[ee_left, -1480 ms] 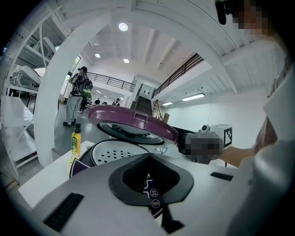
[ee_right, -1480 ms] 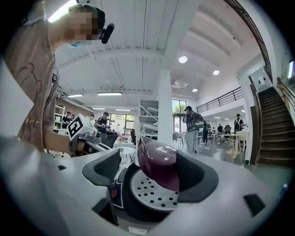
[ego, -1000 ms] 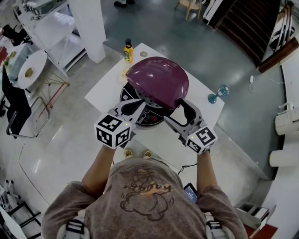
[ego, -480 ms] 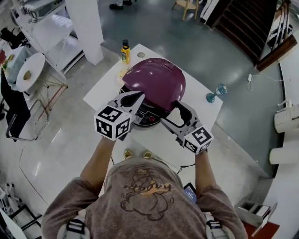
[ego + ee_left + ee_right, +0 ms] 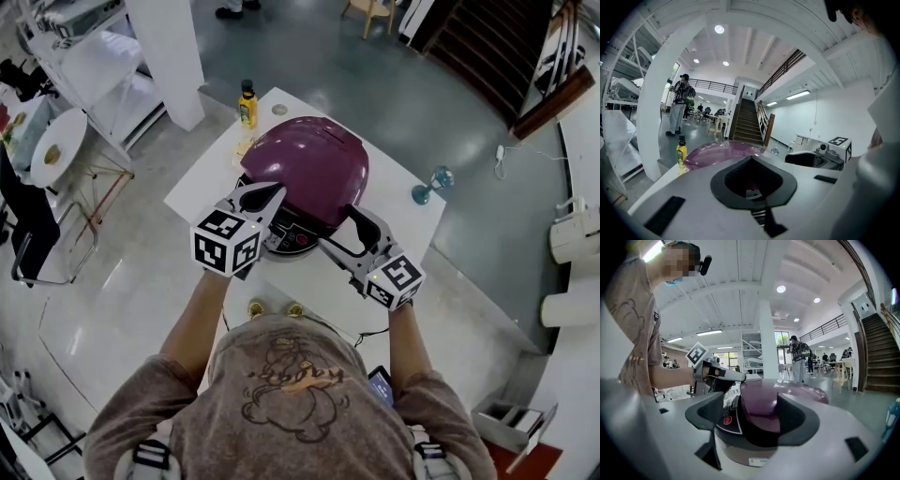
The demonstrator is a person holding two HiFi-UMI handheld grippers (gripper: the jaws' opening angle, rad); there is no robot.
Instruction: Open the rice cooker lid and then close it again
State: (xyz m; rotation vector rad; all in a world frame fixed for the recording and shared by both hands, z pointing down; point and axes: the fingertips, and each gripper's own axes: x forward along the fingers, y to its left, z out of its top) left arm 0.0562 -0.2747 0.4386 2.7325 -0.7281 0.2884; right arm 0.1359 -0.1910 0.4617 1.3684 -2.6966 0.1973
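The purple lid (image 5: 309, 169) has come down since a second ago and now lies low over the rice cooker (image 5: 298, 239), which stands on the white surface (image 5: 398, 202). Your left gripper (image 5: 271, 194) has its jaws closed on nothing, tips at the lid's front left. Your right gripper (image 5: 337, 228) has its jaws wide apart, with the lid's front edge between them
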